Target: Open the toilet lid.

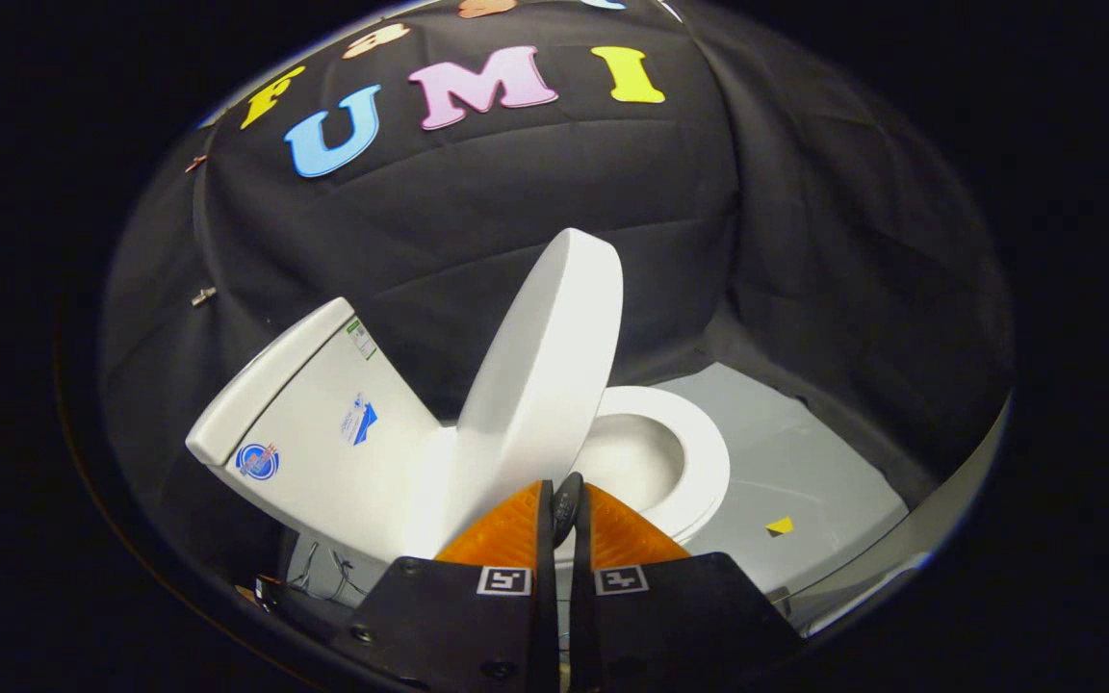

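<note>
Hand-held gripper (561, 500): fingers drawn together, nothing clamped between them. Toilet lid (545, 385): raised, tilted toward the tank (314, 423) at 10 o'clock, just ahead of the fingertips. Seat (699, 452) exposed at 1 o'clock.

Raised lid (545, 385) blocks ahead of closed fingers (543, 515); bowl (699, 452) open.

Gripper view rides on tongs (561, 500), tilted, facing toilet (343, 433) from near, slightly above, booth wall behind.
</note>
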Demonstrator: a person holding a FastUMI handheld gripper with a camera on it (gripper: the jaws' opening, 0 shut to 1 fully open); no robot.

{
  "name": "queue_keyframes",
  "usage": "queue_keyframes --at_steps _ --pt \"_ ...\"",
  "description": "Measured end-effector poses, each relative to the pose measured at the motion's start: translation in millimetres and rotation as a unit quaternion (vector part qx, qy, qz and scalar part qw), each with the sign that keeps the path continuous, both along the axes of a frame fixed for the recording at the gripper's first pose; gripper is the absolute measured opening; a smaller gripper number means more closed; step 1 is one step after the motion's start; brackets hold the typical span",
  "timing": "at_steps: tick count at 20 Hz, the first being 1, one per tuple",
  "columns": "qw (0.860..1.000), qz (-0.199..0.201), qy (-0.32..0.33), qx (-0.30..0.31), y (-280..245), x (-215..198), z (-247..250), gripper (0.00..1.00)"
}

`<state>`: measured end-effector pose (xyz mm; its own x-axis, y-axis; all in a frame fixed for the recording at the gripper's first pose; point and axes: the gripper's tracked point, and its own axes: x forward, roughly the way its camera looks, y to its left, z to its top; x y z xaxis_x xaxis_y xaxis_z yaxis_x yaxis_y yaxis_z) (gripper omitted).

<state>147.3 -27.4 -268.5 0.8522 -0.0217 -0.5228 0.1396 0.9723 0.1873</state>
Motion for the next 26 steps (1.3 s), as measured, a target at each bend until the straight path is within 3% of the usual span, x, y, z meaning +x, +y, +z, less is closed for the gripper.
queue_keyframes --at_steps 13,18,26 --pt "0.985 0.129 -0.087 -0.071 153.9 6.5 59.9 0.11" --pt "0.978 0.164 -0.103 -0.079 193.9 11.0 61.8 0.11" --pt "0.974 0.186 -0.112 -0.063 228.1 8.7 54.5 0.1"
